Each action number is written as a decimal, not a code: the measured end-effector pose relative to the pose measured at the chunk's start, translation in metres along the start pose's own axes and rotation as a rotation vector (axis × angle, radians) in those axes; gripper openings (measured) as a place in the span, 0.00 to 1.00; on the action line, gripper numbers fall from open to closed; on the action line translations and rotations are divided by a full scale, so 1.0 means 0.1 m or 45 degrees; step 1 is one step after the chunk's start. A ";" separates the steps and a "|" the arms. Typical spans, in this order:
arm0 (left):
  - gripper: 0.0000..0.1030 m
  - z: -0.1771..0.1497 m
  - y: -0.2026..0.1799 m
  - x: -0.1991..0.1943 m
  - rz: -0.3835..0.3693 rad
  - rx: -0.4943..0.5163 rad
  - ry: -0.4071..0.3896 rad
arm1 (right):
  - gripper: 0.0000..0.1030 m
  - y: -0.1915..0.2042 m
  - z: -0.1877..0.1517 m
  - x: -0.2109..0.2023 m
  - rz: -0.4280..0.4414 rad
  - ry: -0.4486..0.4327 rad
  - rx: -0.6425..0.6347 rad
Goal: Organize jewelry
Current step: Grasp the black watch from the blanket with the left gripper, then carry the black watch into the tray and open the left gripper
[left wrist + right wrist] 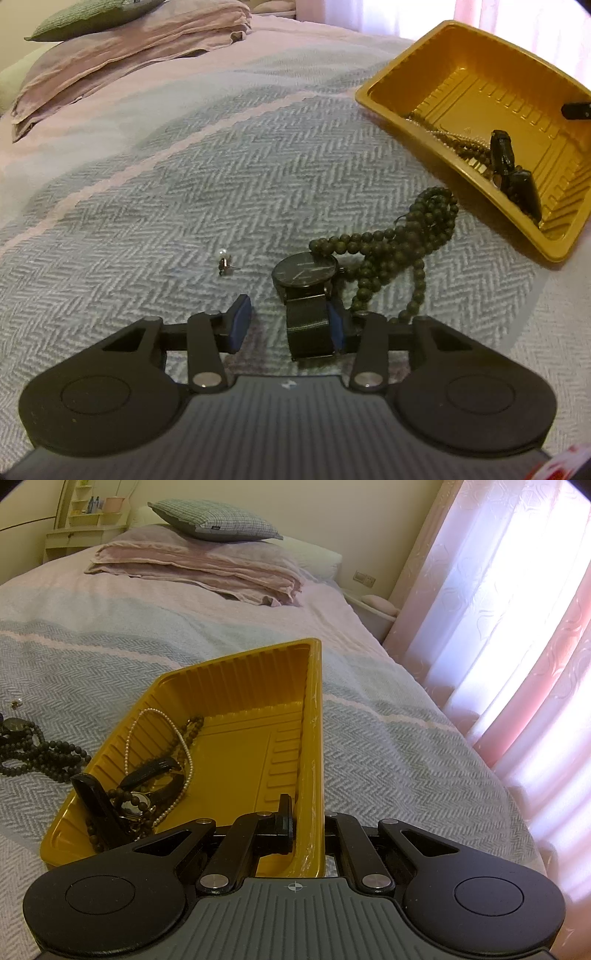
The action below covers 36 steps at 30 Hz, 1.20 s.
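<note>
Holding the gold tray (314, 738) by its right wall, we keep our right gripper (308, 825) clamped there, one finger inside the tray and one outside. The tray sits on the bed (147, 192) toward its window-side edge, and inside it lie a pearl strand (159, 716), a dark bead string (192, 725) and a strapped watch (133, 805), heaped against the left wall.

Our left gripper (288, 325) is low over the bedspread with its jaws apart; the mesh strap of the black watch (304, 275) lies between them, touching the right pad (336, 325), while the left pad (240, 317) stands clear of it. A green bead necklace (391, 243) is draped over the watch face and coils toward the tray's near corner. A small pearl earring (223, 260) rests alone on the bedspread, just left of the watch.
</note>
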State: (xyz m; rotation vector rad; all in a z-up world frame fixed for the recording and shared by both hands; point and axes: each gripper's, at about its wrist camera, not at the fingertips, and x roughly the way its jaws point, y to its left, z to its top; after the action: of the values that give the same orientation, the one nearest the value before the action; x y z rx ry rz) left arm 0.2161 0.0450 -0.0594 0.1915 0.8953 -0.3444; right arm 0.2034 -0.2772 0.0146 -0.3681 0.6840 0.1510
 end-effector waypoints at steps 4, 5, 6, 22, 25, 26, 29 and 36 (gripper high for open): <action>0.17 -0.03 -0.02 -0.09 0.029 0.033 0.003 | 0.04 0.00 0.00 0.01 -0.003 0.005 0.001; 0.17 -0.04 -0.02 -0.12 0.028 0.036 0.003 | 0.04 0.00 0.00 0.02 -0.004 0.005 0.000; 0.17 -0.06 -0.01 -0.15 0.028 0.035 0.002 | 0.04 0.00 0.00 0.02 -0.004 0.005 0.001; 0.16 -0.01 0.15 -0.61 0.082 0.065 -0.051 | 0.04 0.01 0.00 0.01 -0.006 0.003 0.004; 0.16 0.03 0.14 -0.65 0.084 0.073 -0.064 | 0.04 0.01 0.00 0.00 -0.006 0.003 0.005; 0.16 0.05 0.14 -0.66 0.083 0.074 -0.069 | 0.04 0.01 0.00 0.00 -0.006 0.003 0.005; 0.16 0.09 0.09 -0.67 0.077 0.088 -0.080 | 0.04 0.01 0.00 0.01 -0.005 0.004 0.005; 0.16 0.21 -0.04 -0.66 0.049 0.105 -0.100 | 0.04 0.00 0.01 0.01 -0.004 0.003 0.004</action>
State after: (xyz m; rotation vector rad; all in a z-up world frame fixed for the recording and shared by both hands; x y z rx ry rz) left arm 0.1923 0.0489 0.0054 0.2693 0.7993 -0.3514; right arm 0.2044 -0.2773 0.0148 -0.3663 0.6858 0.1470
